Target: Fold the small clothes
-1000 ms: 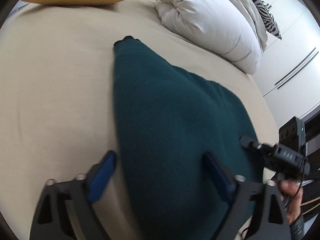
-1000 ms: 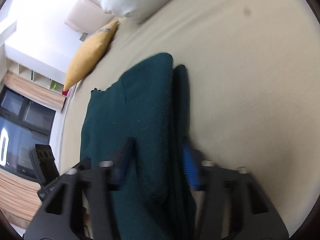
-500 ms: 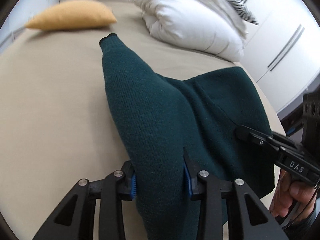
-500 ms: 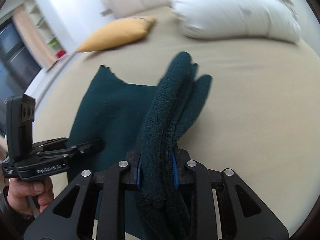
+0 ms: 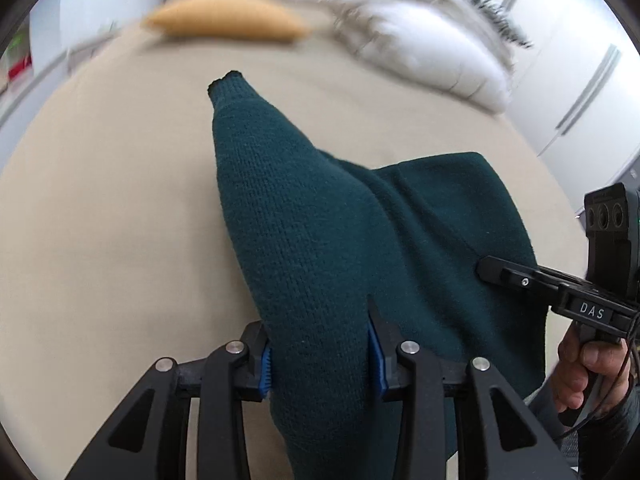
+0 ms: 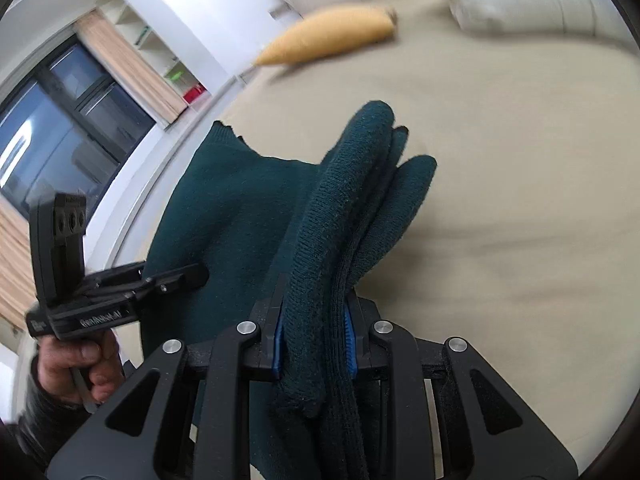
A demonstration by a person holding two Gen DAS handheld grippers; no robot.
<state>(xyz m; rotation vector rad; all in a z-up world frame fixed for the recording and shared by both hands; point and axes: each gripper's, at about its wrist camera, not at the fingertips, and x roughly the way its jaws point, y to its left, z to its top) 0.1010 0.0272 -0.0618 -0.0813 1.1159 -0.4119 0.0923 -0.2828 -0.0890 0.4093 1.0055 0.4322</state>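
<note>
A dark teal knit garment lies on the beige bed. My left gripper is shut on its near left edge, and the cloth bunches up in a ridge between the fingers. My right gripper is shut on several bunched layers of the same garment at its right edge. Each gripper shows in the other's view: the right one at the cloth's right side, the left one at its left side. The cloth is lifted at both held edges.
A yellow cushion lies at the far side of the bed, also in the right wrist view. A white duvet is heaped at the far right. White wardrobe doors stand to the right, a window to the left.
Both grippers went from open over the flat garment to shut on its edges. They have since lifted the held edges, and the cloth has bunched up.
</note>
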